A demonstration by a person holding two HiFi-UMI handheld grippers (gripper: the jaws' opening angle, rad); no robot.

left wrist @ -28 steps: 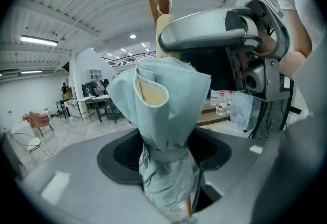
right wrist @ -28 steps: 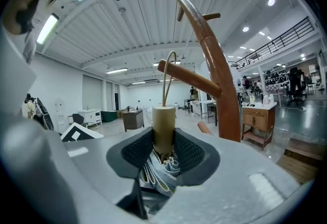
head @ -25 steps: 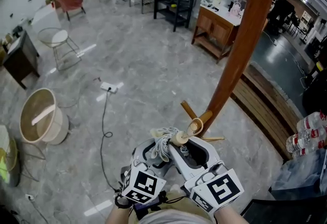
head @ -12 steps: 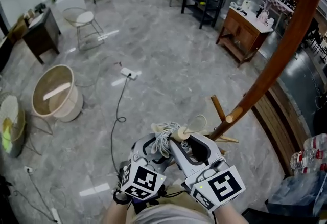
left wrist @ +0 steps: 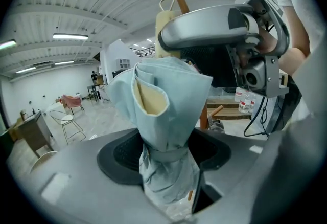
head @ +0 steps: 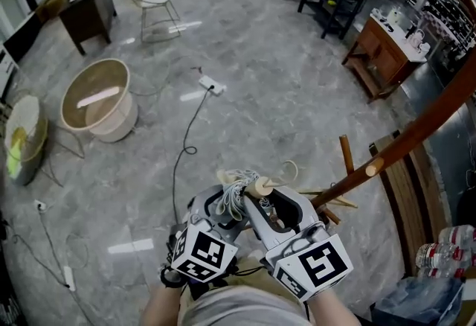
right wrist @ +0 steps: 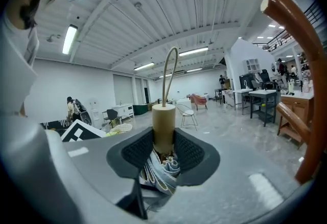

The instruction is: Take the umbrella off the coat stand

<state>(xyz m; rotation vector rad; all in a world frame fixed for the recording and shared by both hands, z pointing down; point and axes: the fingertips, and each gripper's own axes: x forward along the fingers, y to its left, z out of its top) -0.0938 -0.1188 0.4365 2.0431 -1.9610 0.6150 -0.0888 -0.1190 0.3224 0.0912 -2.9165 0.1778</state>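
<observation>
One folded pale-blue fabric umbrella [head: 236, 190], with a round wooden handle [right wrist: 163, 125] and a tan cord loop [right wrist: 170, 72], sits just in front of the curved brown wooden coat stand [head: 416, 131]. As far as the views show, it is clear of the stand's pegs. The left gripper [head: 225, 205] has its fingers clamped on the bunched fabric, and the right gripper [head: 277, 205] has its fingers closed on the handle's base. The lift-off looks essentially done, since the loop hooks nothing on the stand. Next, I judge, both hands should carry the umbrella farther from the stand, keeping the loop off the nearest peg [head: 346, 155].
</observation>
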